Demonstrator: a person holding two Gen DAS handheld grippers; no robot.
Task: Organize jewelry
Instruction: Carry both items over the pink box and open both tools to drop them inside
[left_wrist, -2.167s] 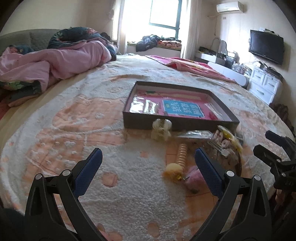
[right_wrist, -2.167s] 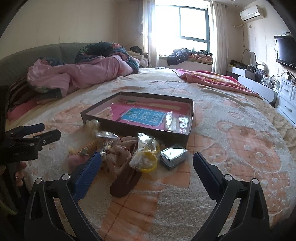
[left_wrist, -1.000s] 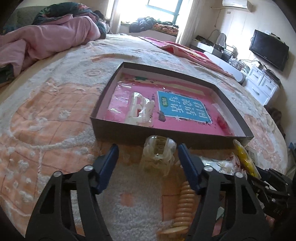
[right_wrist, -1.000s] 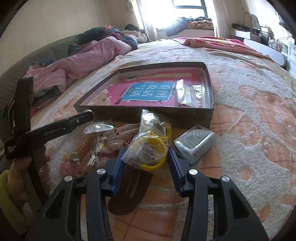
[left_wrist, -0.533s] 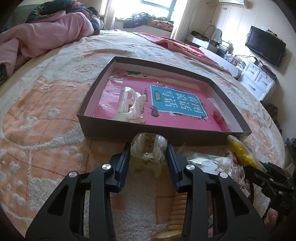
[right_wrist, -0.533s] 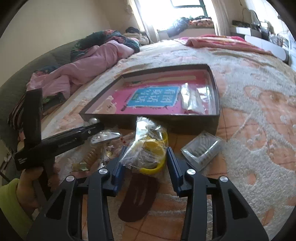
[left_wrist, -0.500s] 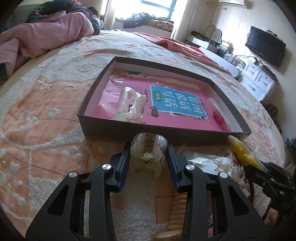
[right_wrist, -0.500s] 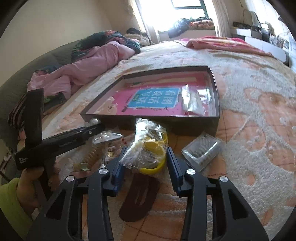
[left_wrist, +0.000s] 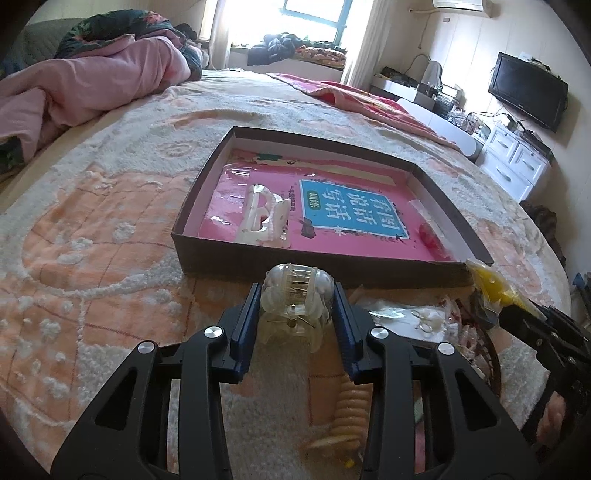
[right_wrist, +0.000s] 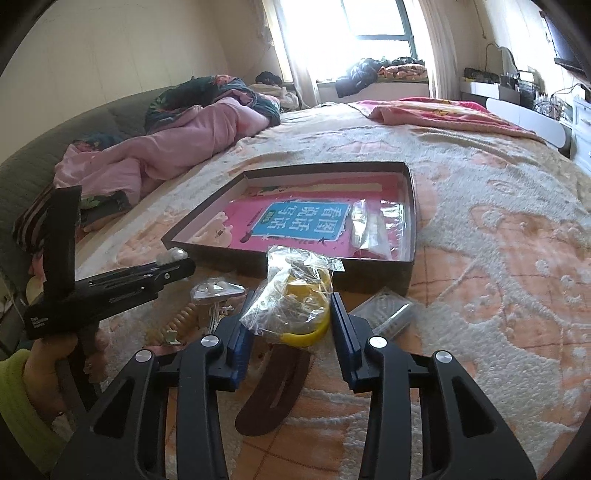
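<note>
Left claw (left_wrist: 295, 314) clamped on clear hair clip (left_wrist: 293, 301), just short of box's (left_wrist: 207, 254) near wall. Right claw (right_wrist: 291, 317) pinching bagged yellow bangle (right_wrist: 295, 299), beside same wall; bare bedspread (right_wrist: 498, 295) to the right.

The left tool (left_wrist: 295, 317) is closed on a clear clip (left_wrist: 294, 306), its blue pads pressing both sides, just short of the box (left_wrist: 207, 254) near wall. The right tool (right_wrist: 291, 325) pinches a bag (right_wrist: 291, 295), likewise just before that wall, to the left tool's right.
</note>
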